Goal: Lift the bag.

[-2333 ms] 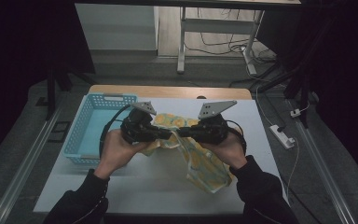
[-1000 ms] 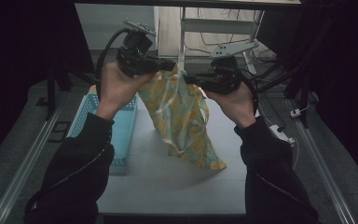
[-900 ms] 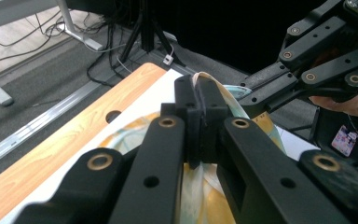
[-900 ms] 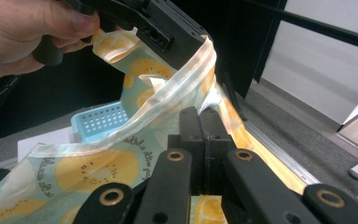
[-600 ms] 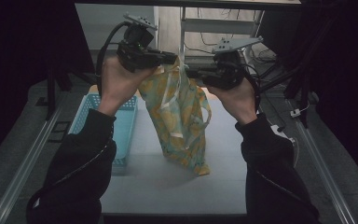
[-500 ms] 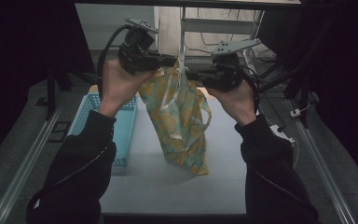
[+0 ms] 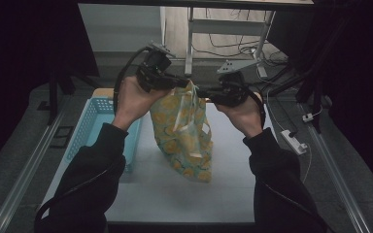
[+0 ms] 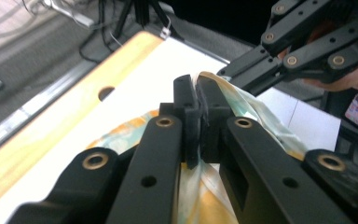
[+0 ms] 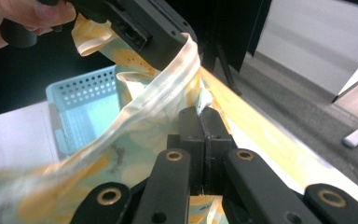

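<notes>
Blue basket sits at table's left edge, just beside the hanging bag; white power strip lies off to the right. Nothing btwn the two hands but the bag itself. Left gripper is clenched on bag's top edge, jaws pinched w/ fabric btwn them. Right gripper likewise clamped on the rim opposite. Yellow-patterned bag hangs over table's middle, bottom corner resting on the surface.
</notes>
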`<state>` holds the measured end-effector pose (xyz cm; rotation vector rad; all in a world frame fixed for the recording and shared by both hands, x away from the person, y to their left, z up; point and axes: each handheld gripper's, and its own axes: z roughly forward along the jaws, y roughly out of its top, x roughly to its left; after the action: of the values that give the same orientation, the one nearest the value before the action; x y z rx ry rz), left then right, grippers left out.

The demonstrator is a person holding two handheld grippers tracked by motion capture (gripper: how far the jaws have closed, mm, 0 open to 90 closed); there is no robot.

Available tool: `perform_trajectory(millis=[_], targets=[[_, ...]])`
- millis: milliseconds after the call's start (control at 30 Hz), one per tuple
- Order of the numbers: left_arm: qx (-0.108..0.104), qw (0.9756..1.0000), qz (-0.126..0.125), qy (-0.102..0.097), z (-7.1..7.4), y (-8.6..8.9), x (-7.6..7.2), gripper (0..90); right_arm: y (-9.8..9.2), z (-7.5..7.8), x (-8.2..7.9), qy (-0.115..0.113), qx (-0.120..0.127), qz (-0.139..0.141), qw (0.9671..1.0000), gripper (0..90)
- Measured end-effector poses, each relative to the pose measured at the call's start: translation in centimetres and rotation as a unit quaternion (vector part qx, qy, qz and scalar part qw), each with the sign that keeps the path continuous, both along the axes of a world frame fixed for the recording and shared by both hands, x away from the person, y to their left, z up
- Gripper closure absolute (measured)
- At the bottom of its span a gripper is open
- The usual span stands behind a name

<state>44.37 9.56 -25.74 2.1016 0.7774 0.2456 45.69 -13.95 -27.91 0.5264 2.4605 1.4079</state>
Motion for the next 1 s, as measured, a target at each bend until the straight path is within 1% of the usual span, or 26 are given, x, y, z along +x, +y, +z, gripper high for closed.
perform_trajectory(millis=[133, 233, 400, 467, 533, 600, 733, 800, 900, 1000], targets=[[-0.002, 0.9998, -0.003, 0.018, -1.9, -0.2, 0.6, 86.4, -0.5, -1.7, 0.5, 0.017, 0.008, -0.002, 0.9998, 89.9], [0.006, 0.9996, -0.008, 0.027, -2.9, -0.3, 0.9, 85.7, -0.7, -2.5, 0.7, 0.025, 0.011, -0.002, 0.9996, 89.8], [0.017, 0.9994, -0.014, 0.028, -4.0, -0.7, 1.0, 83.1, -0.9, -3.4, 0.9, 0.032, 0.015, -0.006, 0.9993, 88.9], [0.021, 0.9993, -0.017, 0.026, -4.3, -0.7, 1.0, 80.2, -0.9, -3.5, 0.9, 0.034, 0.016, -0.006, 0.9993, 87.3], [0.020, 0.9994, -0.017, 0.023, -4.4, -0.8, 0.9, 75.4, -0.9, -3.6, 0.9, 0.034, 0.019, -0.007, 0.9992, 84.4], [0.023, 0.9995, -0.017, 0.015, -4.4, -0.7, 0.6, 67.5, -1.0, -3.6, 0.8, 0.033, 0.021, -0.009, 0.9992, 80.7], [0.024, 0.9994, -0.018, -0.013, -4.5, -0.6, -0.4, 53.5, -1.1, -3.3, 0.4, 0.027, 0.022, -0.014, 0.9993, 73.7], [0.022, 0.9993, -0.019, -0.021, -4.5, -0.3, -0.8, 47.9, -1.2, -3.2, 0.3, 0.027, 0.026, -0.014, 0.9992, 70.1], [0.013, 0.9994, -0.013, -0.029, -4.5, 0.2, -1.6, 41.2, -1.3, -3.0, 0.1, 0.027, 0.028, -0.014, 0.9991, 65.1], [0.000, 0.9992, -0.015, -0.036, -4.6, 0.8, -2.2, 35.6, -1.4, -3.0, -0.1, 0.027, 0.026, -0.014, 0.9992, 61.1]])
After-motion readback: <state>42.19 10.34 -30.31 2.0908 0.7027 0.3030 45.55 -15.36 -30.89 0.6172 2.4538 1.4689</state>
